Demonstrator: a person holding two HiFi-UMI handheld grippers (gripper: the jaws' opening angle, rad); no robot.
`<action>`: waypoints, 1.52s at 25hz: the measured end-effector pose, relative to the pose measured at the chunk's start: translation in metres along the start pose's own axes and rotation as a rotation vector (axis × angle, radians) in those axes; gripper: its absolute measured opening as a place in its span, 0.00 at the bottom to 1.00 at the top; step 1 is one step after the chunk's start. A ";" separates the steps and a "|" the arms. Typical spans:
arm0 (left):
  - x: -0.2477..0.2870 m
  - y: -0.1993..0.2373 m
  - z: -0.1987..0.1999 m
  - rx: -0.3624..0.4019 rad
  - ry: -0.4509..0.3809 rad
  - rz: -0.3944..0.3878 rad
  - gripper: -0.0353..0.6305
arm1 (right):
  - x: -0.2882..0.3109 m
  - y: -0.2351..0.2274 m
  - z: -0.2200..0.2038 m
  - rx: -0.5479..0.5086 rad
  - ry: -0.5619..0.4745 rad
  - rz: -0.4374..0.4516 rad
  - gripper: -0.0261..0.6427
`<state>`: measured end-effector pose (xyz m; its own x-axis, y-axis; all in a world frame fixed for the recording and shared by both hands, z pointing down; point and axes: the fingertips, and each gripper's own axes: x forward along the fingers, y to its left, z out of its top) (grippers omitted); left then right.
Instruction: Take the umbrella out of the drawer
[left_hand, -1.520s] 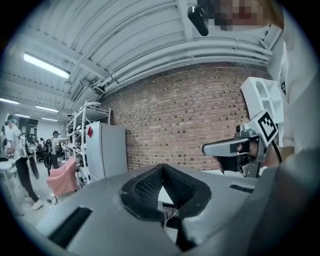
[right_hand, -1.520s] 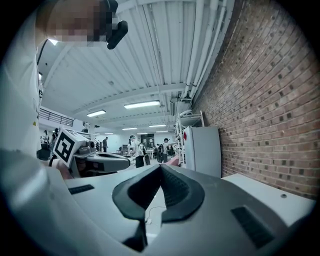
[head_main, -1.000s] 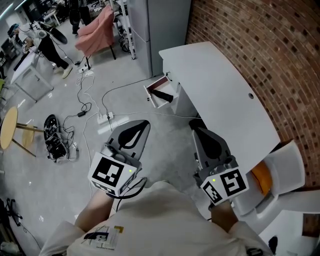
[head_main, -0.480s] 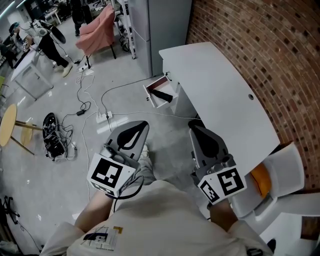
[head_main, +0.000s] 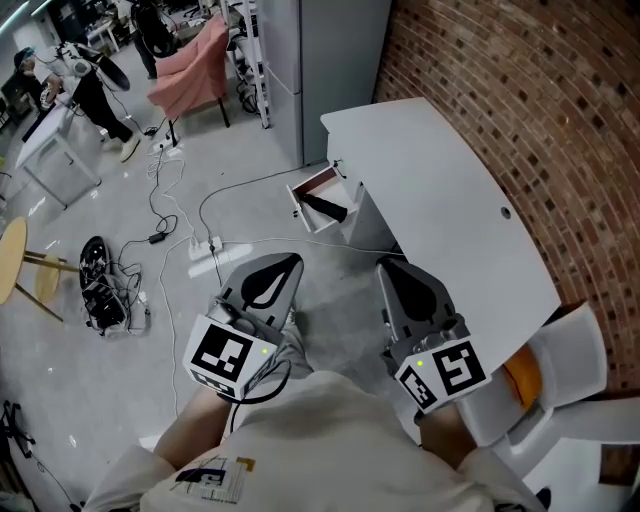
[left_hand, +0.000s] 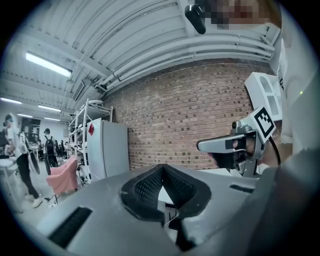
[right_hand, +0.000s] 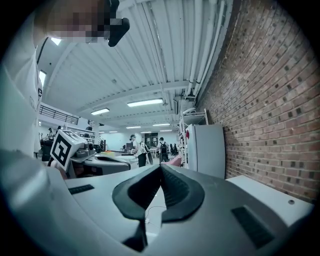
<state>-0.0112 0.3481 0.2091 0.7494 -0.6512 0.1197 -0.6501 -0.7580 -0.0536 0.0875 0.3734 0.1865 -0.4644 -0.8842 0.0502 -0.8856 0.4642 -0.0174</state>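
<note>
Brick wall (head_main: 520, 90) behind; open drawer (head_main: 303, 211) holds, seemingly, the umbrella (head_main: 326, 207).

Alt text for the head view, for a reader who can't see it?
Seen from above, a person holds the grey left gripper and right gripper, both shut and empty, short of a white desk whose open drawer holds a black folded umbrella. A brick wall borders the desk.

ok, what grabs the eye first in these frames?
Up front, the left gripper and right gripper are side by side, both shut and empty, pointing ahead. Beyond them an open drawer sticks out at the far end of the white desk, with a dark umbrella lying in it. A brick wall fills the right side.
</note>
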 end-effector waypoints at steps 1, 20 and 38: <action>0.003 0.006 -0.003 -0.004 0.005 -0.004 0.06 | 0.006 -0.001 -0.001 0.000 0.005 0.000 0.05; 0.100 0.156 -0.044 -0.053 0.072 -0.038 0.06 | 0.188 -0.058 -0.051 0.124 0.122 0.013 0.05; 0.196 0.312 -0.062 -0.078 0.136 -0.153 0.06 | 0.364 -0.111 -0.037 0.104 0.169 -0.030 0.05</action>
<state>-0.0751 -0.0136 0.2773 0.8195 -0.5141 0.2531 -0.5422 -0.8387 0.0519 0.0173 0.0019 0.2436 -0.4374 -0.8723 0.2186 -0.8992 0.4219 -0.1160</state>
